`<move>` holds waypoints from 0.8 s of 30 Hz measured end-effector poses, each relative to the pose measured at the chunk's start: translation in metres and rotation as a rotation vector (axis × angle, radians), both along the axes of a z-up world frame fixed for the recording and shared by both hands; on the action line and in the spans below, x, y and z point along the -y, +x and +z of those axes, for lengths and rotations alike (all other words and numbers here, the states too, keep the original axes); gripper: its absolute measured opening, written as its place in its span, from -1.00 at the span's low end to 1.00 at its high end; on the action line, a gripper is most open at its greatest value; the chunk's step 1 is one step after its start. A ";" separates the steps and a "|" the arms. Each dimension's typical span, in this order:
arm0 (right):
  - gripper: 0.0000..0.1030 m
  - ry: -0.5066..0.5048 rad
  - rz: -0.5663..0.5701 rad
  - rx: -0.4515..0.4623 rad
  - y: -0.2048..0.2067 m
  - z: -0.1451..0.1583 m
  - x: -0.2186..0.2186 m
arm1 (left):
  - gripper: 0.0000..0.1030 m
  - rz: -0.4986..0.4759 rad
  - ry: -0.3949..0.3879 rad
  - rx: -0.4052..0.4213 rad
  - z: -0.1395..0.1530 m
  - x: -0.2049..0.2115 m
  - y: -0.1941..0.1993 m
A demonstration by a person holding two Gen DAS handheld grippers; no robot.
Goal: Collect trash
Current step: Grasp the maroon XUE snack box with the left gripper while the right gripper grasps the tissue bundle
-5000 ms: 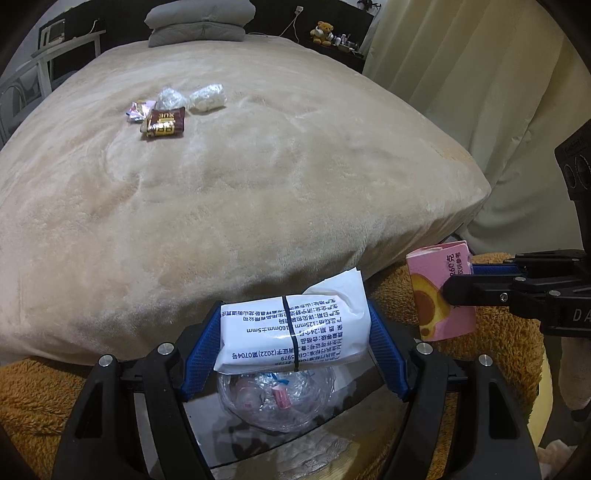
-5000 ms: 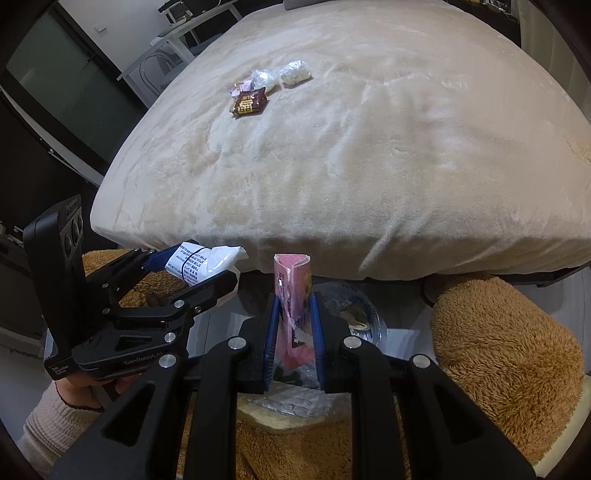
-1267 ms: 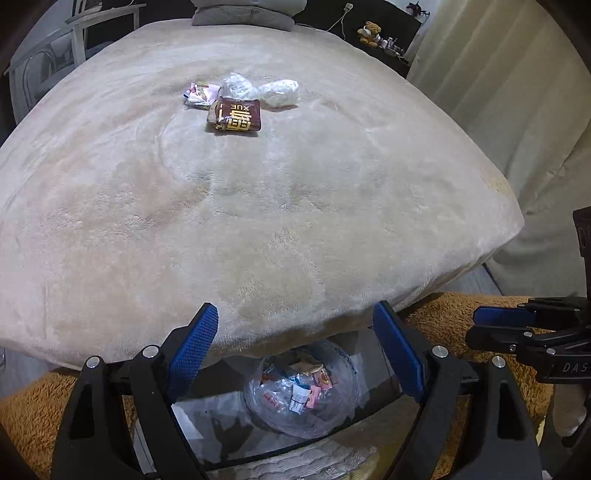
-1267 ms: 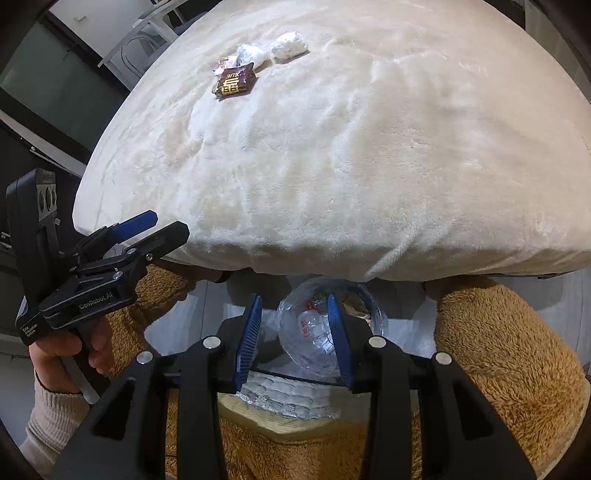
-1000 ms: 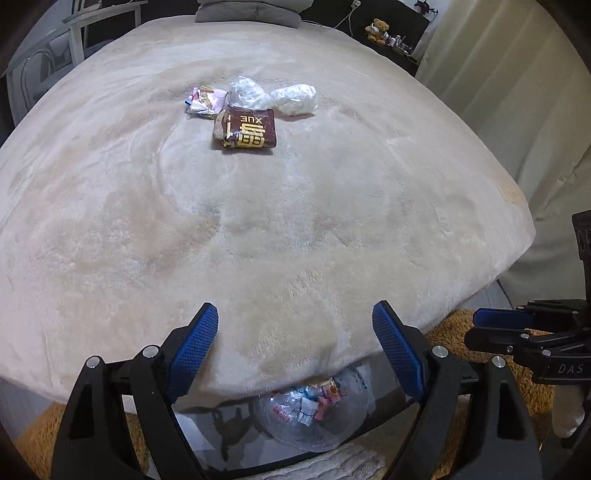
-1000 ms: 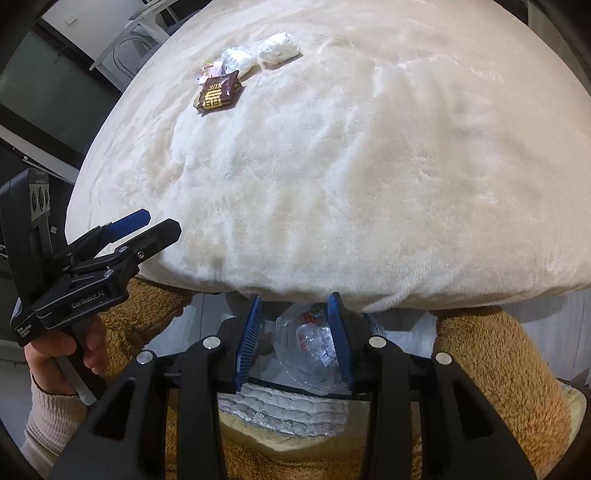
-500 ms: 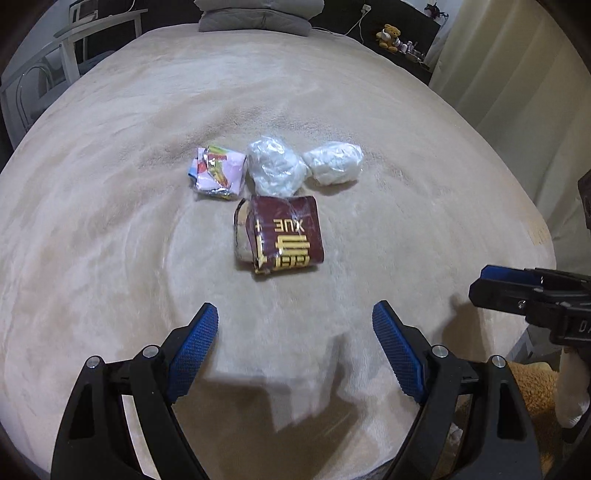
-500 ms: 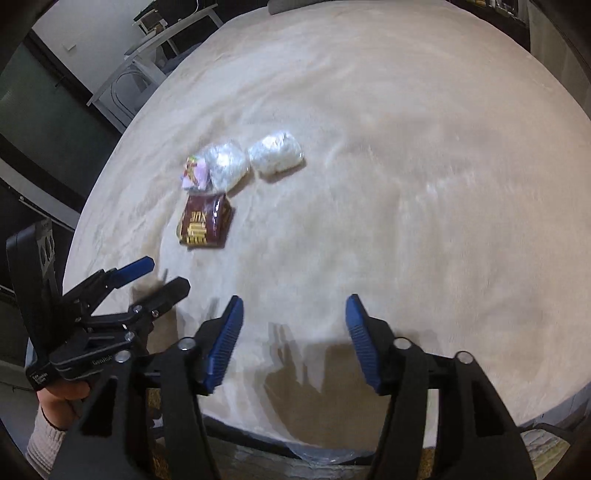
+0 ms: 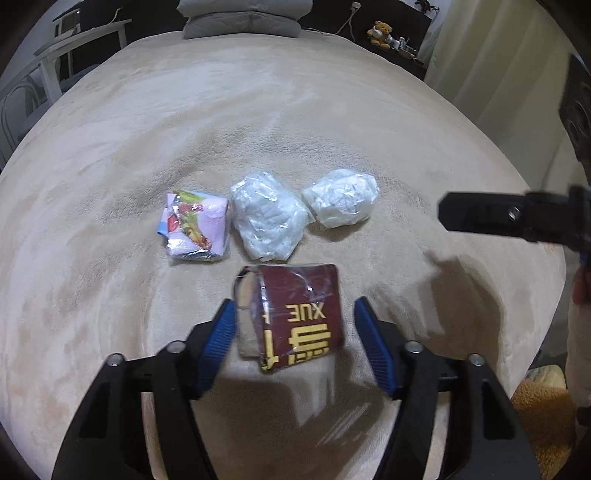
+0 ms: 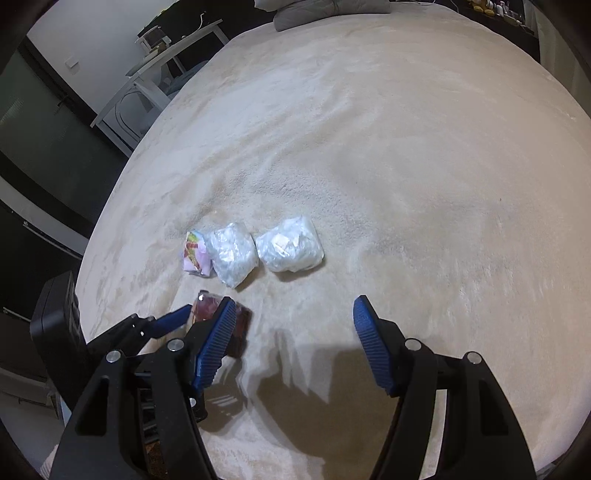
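Several pieces of trash lie on the beige bed. A dark red packet marked XUE sits between the open fingers of my left gripper, touching or nearly touching the left pad. Behind it lie a pink crumpled wrapper and two clear plastic wads. My right gripper is open and empty, just short of the right plastic wad. The right wrist view also shows the red packet partly hidden behind its left finger, and the left gripper's blue fingertip.
The beige plush bed cover fills both views. Grey pillows lie at its far end. A white desk and chair stand to the left of the bed. A curtain hangs on the right.
Both grippers have moved forward over the bed to the trash pile. The left gripper's fingers now straddle the red packet and have narrowed. The right gripper has come close to the plastic wads.
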State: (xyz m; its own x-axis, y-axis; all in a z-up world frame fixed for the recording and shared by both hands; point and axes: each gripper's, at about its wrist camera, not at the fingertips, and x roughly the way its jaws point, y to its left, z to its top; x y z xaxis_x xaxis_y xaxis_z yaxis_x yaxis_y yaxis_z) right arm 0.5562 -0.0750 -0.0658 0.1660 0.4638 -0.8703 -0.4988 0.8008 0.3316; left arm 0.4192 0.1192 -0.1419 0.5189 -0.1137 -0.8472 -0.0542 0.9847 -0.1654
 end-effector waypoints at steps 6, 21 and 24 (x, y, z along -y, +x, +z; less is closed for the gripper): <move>0.28 -0.010 -0.013 -0.033 0.020 -0.015 -0.016 | -0.12 -0.011 -0.013 0.023 0.001 -0.006 0.002; 0.28 -0.020 -0.017 -0.061 0.042 -0.032 -0.040 | 0.50 -0.054 0.044 0.004 -0.007 0.010 0.005; 0.28 -0.023 -0.009 -0.069 0.044 -0.037 -0.044 | 0.41 -0.046 0.052 0.002 -0.011 0.013 0.008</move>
